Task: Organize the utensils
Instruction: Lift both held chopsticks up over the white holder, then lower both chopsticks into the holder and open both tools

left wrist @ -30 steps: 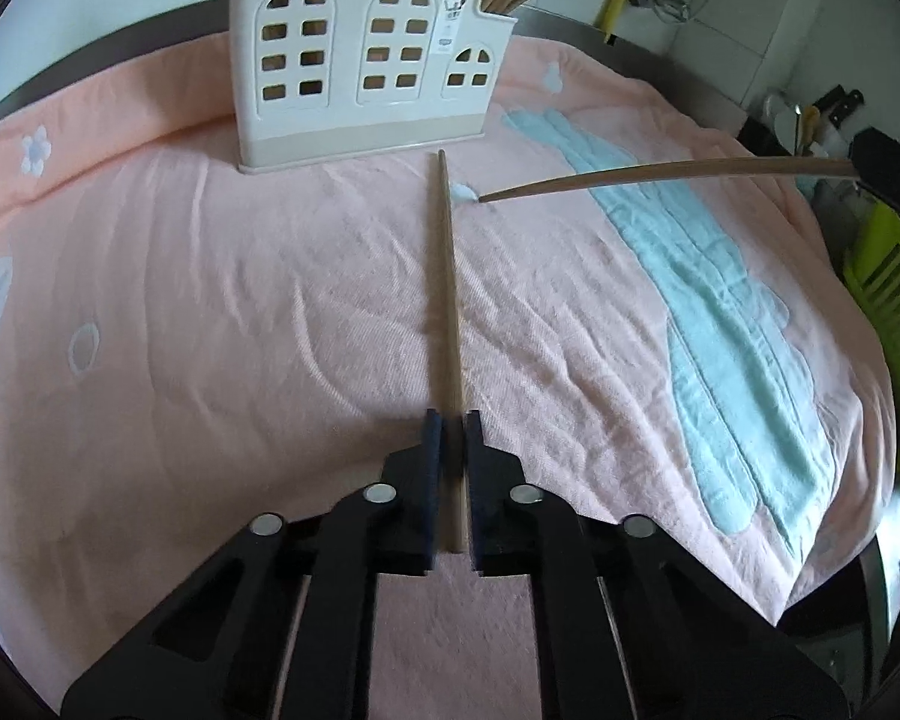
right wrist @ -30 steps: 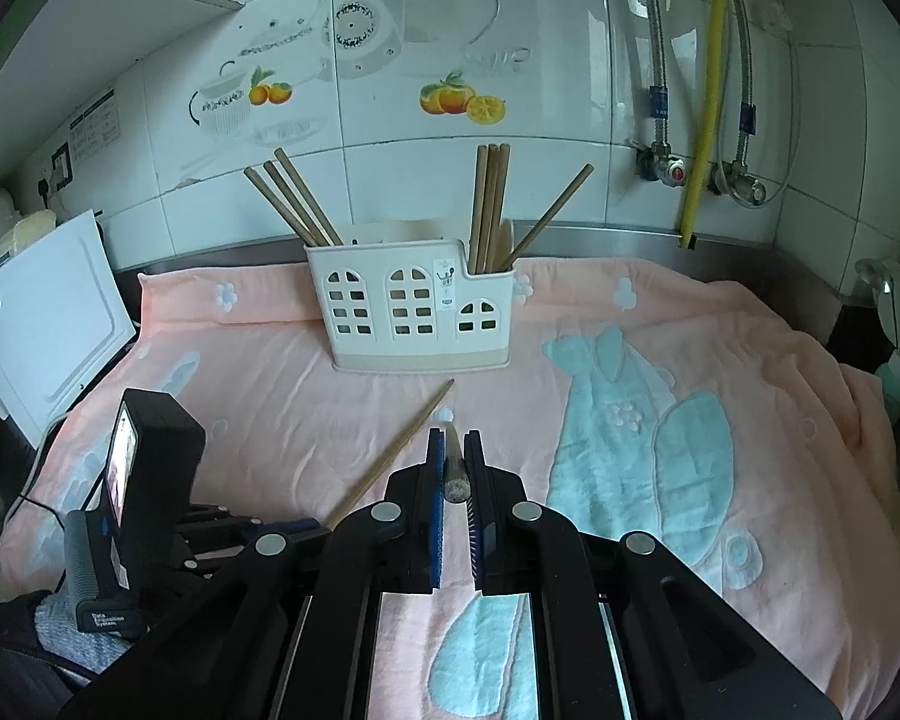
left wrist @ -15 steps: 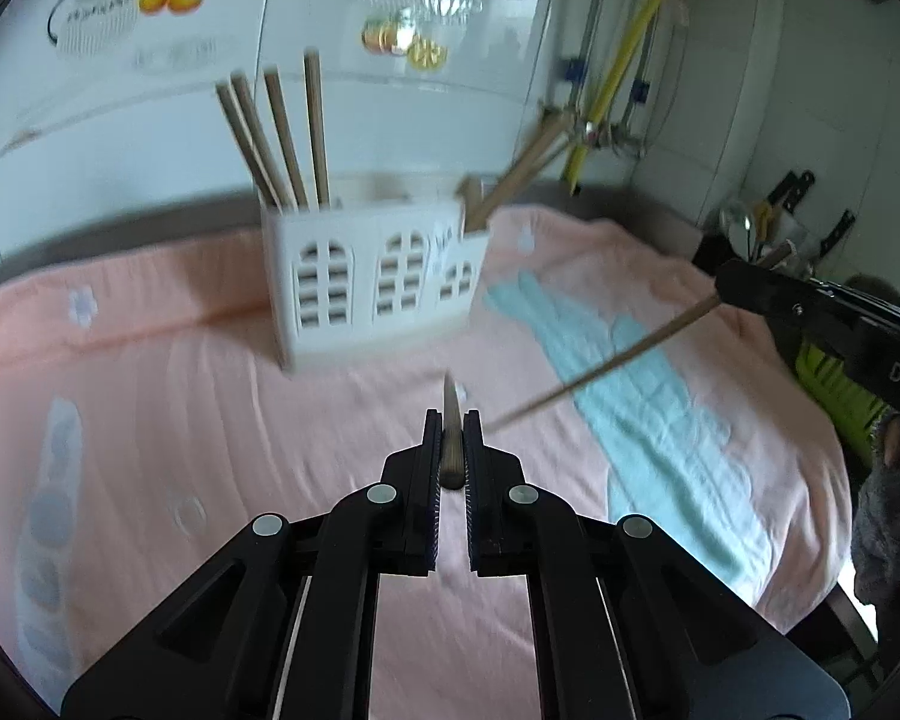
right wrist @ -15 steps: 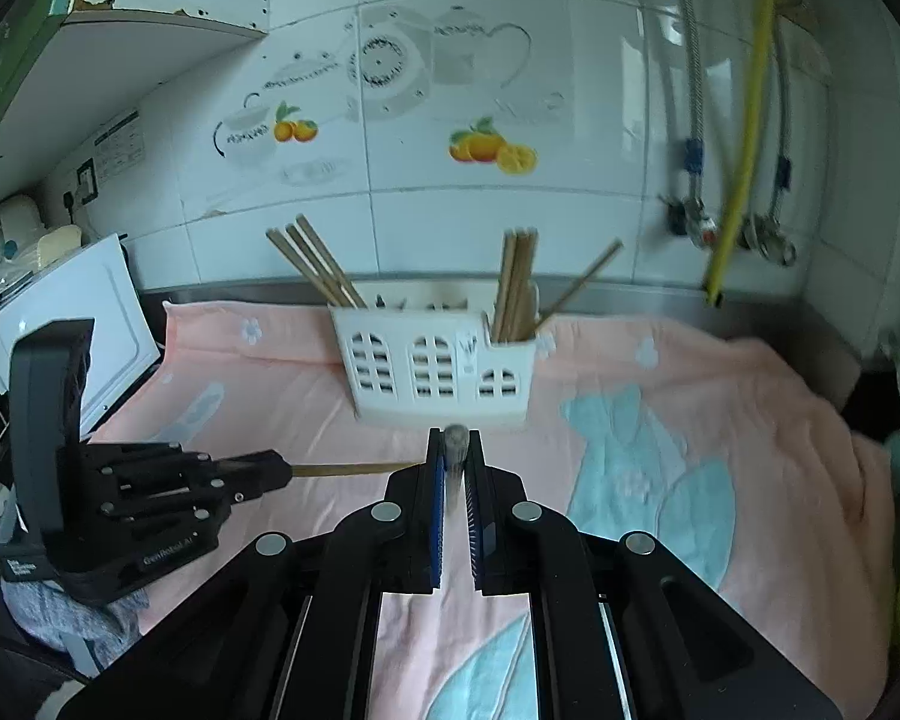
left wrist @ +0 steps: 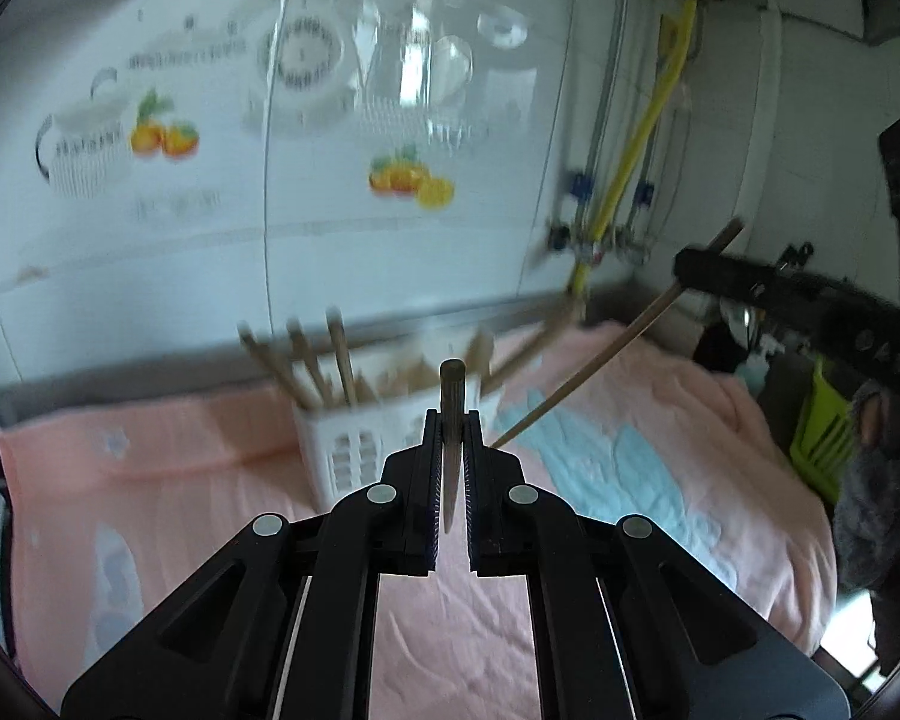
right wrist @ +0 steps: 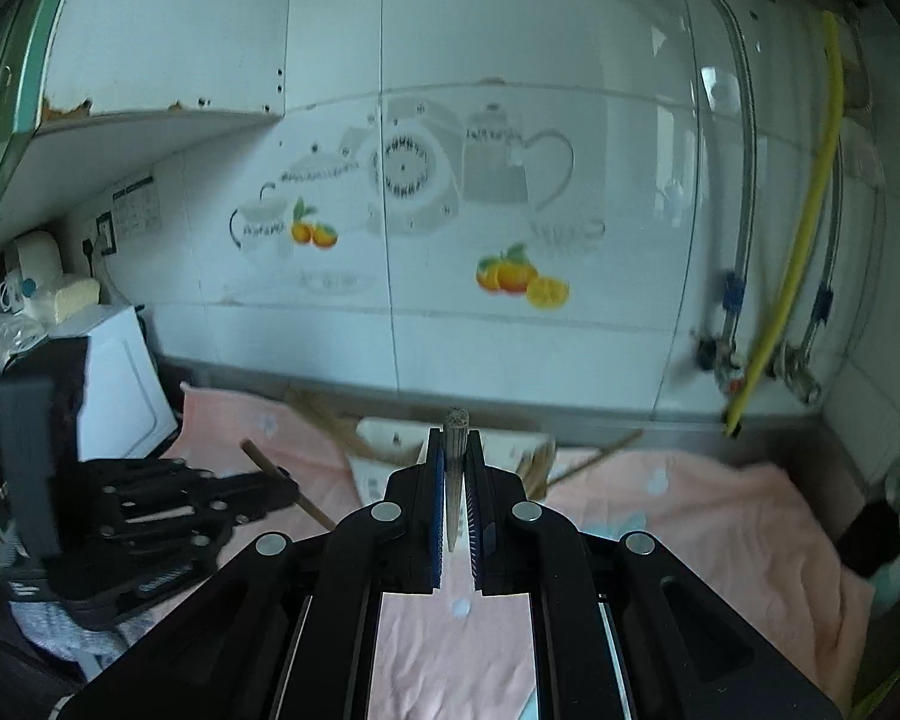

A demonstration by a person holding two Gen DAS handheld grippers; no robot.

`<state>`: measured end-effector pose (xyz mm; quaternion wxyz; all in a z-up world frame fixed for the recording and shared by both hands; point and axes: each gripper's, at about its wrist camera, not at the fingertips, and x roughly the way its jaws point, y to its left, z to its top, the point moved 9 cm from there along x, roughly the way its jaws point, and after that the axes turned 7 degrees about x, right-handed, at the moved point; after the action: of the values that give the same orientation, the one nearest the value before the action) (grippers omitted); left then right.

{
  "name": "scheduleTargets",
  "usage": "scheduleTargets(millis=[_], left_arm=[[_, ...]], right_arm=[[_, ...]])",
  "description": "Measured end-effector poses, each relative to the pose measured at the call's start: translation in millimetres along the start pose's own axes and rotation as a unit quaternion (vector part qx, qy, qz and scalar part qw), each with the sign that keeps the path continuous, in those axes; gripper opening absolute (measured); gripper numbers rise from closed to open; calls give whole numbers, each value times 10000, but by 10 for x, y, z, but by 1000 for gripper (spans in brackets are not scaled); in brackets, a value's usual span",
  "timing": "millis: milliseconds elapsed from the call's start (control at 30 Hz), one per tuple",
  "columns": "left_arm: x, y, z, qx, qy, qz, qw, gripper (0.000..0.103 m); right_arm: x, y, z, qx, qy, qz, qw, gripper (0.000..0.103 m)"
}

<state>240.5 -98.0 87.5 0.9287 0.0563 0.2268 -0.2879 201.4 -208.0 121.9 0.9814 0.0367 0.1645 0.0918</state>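
My left gripper [left wrist: 451, 426] is shut on a wooden chopstick [left wrist: 452, 396] whose blunt end points up past the fingertips. My right gripper [right wrist: 455, 444] is shut on another chopstick [right wrist: 456, 438], also end-on. Both are raised above the pink towel [left wrist: 180, 468]. The white utensil holder [left wrist: 354, 438] stands behind the left gripper, with several chopsticks [left wrist: 336, 354] in it; it also shows in the right wrist view [right wrist: 390, 438], partly hidden. The right gripper and its slanted chopstick [left wrist: 588, 378] appear in the left wrist view, the left gripper [right wrist: 150, 498] in the right wrist view.
A tiled wall [right wrist: 450, 210] with fruit decals rises behind the counter. Pipes and a yellow hose [right wrist: 798, 240] hang at the right. A white appliance [right wrist: 114, 378] stands at the left. A green rack [left wrist: 828, 426] sits off the counter's right edge.
Both grippers have lifted and tilted upward, each with its chopstick. The views now look at the wall more than the towel, and the holder sits lower in both.
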Motion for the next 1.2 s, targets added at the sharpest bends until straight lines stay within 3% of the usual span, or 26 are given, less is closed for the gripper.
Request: scheduleTargets(millis=[333, 600, 700, 867, 1200], left_arm=[[-341, 254, 772, 48, -943, 600, 9937, 5], [-321, 368, 925, -77, -1123, 721, 9910, 5], [-307, 382, 962, 53, -1206, 944, 9882, 5], [-163, 445, 920, 155, -1158, 1188, 9860, 5], [271, 576, 579, -96, -480, 881, 9949, 6]], right_arm=[[68, -46, 389, -125, -342, -205, 9991, 7], [312, -167, 465, -65, -224, -271, 9994, 7], [441, -215, 415, -45, -93, -321, 9994, 7], [615, -249, 299, -49, 94, -336, 9994, 7], [873, -275, 104, -83, 428, -371, 9984, 7]])
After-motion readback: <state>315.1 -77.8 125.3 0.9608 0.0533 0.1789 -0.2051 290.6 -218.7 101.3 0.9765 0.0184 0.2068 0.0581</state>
